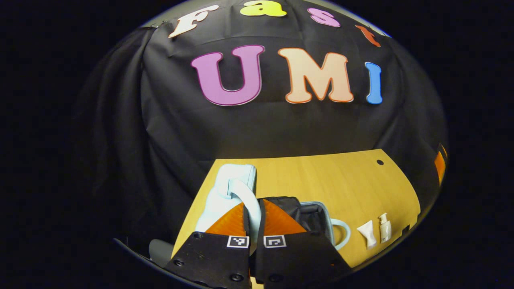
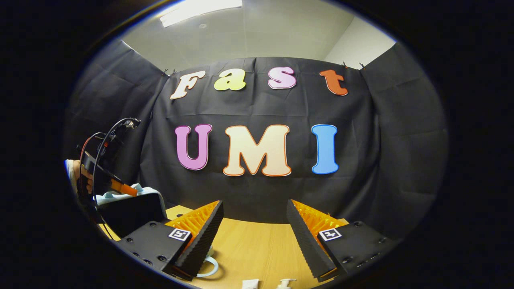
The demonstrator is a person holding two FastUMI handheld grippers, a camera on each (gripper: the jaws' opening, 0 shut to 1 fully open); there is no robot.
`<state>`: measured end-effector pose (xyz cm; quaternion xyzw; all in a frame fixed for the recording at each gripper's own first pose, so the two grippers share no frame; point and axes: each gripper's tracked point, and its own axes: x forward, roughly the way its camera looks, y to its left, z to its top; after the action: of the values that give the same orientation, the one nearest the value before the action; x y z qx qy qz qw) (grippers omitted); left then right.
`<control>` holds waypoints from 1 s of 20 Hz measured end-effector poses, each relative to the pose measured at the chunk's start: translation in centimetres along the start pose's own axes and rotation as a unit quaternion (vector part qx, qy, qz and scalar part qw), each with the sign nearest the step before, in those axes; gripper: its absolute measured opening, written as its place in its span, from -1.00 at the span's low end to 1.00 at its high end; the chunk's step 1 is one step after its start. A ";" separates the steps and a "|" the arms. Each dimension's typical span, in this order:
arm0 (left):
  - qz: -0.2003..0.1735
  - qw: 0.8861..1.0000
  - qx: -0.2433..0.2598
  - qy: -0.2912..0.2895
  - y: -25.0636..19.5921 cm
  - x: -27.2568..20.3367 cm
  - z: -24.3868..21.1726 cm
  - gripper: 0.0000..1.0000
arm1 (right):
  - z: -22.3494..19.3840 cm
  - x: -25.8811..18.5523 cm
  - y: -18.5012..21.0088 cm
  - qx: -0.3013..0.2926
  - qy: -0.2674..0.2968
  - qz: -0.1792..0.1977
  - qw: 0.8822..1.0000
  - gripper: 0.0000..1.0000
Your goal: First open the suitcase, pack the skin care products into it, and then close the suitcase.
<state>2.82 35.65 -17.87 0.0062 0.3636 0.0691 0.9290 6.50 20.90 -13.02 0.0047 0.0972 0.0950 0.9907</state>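
The left gripper (image 1: 253, 216) has its two fingers pressed together on the pale blue handle (image 1: 249, 200) of the suitcase lid (image 1: 225, 192), the handle's loop running down between them. The right gripper (image 2: 255, 237) hangs with its fingers wide apart and nothing between them, above the wooden table (image 2: 249, 249).

In the left gripper view the suitcase (image 1: 317, 218) lies open at the near left part of the table (image 1: 341, 180). Its light blue lid is raised and tilted back toward the black cloth wall, and the dark lined inside shows just behind the gripper's fingers. A second pale handle (image 1: 341, 233) sticks out from the case's right side. To the right of the case, apart from it and near the table's front edge, lie the skin care products: a white tube (image 1: 368, 234) and, just beside it, a small white pump bottle (image 1: 384, 227). Both are outside the case. The rest of the tabletop behind them is bare wood with a small dark hole (image 1: 380, 162) near the far right corner.

In the right gripper view the left gripper (image 2: 120, 186) shows far off at the left, held by a hand (image 2: 82, 178) with cables looping above it, holding the raised lid (image 2: 132, 208). The tube's top (image 2: 251, 284) and the pump bottle's head (image 2: 286, 283) peek in at the bottom edge, between the right gripper's fingers and below them. The pale side handle (image 2: 209, 267) curves out beside that gripper's left finger (image 2: 200, 237). Nothing lies between the open fingers and the two products.
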 end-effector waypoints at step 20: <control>0.129 0.981 -0.069 0.128 24.2 11.7 -14.3 -1.00 | -3.9 5.1 9.0 -0.056 0.045 0.040 0.997 1.00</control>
<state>-1.33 60.67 -34.82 -0.0199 0.4700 0.2135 0.8562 8.92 30.66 -17.57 -0.0508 0.1364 0.1404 0.9793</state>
